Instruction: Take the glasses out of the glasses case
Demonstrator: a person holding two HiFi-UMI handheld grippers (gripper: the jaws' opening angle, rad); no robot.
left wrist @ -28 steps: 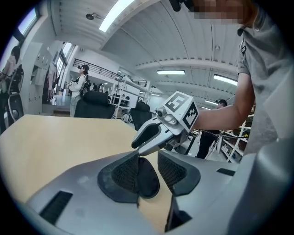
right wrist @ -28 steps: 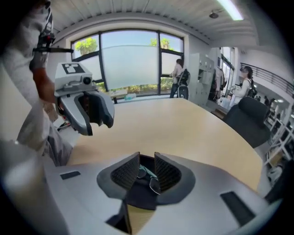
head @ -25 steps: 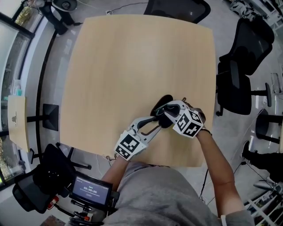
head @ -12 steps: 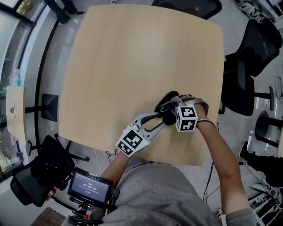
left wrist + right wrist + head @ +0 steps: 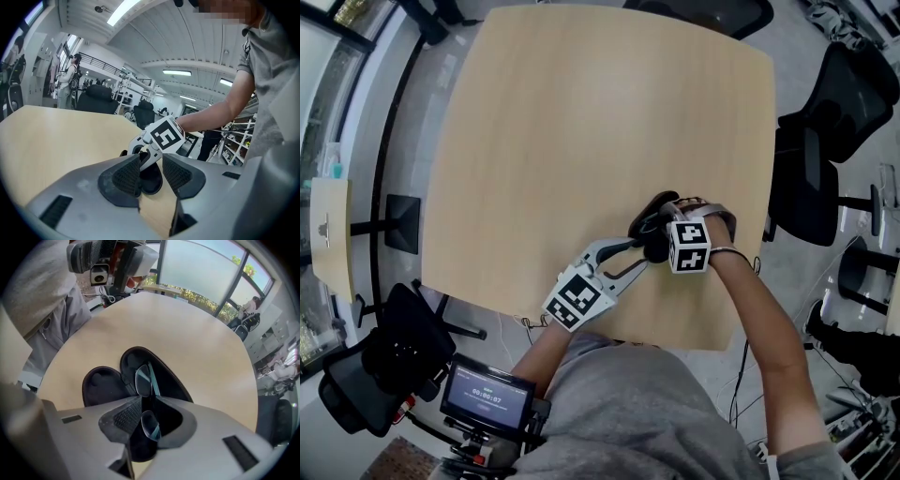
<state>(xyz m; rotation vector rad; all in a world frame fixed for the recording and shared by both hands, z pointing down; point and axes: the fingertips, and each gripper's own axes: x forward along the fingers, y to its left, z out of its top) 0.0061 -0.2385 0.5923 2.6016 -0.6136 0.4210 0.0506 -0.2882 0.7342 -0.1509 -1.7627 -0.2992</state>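
Note:
A black glasses case (image 5: pixel 653 208) lies open near the table's front right. In the right gripper view its lid (image 5: pixel 100 383) lies flat to the left, and the glasses (image 5: pixel 143 379) stand on edge in the base (image 5: pixel 168 383). My right gripper (image 5: pixel 148 421) points steeply down over them. Its jaws straddle the frame, one lens sits between them, and they have just been closing; I see no firm squeeze. My left gripper (image 5: pixel 151 169) reaches in low from the left and is shut on the case's near edge (image 5: pixel 152 185). The right gripper's marker cube (image 5: pixel 164 135) sits just beyond.
The wooden table (image 5: pixel 581 122) stretches away behind the case. Its front edge runs close below the grippers. Black office chairs (image 5: pixel 830 94) stand at the right and another (image 5: pixel 694 14) at the far side. A screen device (image 5: pixel 485 398) sits at the lower left.
My right gripper has rolled and come down onto the open case, so its cube now hides more of the case. The left gripper has stayed on the case's near edge.

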